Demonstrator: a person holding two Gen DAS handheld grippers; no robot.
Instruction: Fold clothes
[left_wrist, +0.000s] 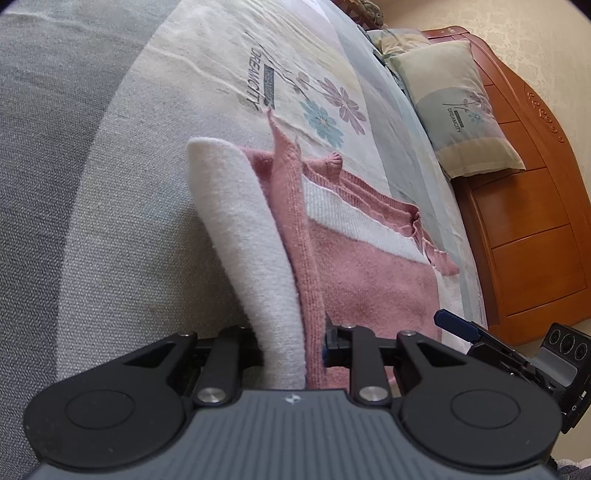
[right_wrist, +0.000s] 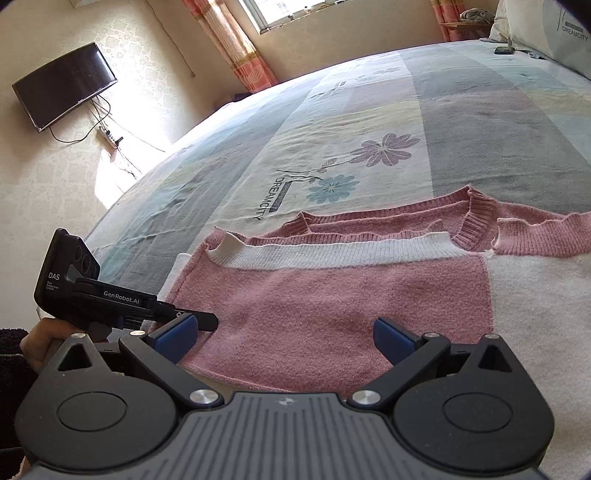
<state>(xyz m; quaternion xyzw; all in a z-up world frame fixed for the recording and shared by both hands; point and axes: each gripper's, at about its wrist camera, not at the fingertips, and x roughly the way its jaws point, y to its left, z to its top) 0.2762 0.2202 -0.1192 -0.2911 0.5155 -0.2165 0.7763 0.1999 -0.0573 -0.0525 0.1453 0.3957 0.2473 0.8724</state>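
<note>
Bed (right_wrist: 369, 122) under sweater (right_wrist: 332, 295). Left gripper (left_wrist: 295, 347) clamped on hem, fold begun. Right gripper (right_wrist: 286, 334) agape, empty; opposite hem grasp judged next.

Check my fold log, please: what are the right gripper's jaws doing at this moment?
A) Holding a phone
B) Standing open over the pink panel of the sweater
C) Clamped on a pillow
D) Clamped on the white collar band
B: in the right wrist view the right gripper has both blue pads set wide apart, with the pink-and-white sweater lying flat beneath them.
</note>
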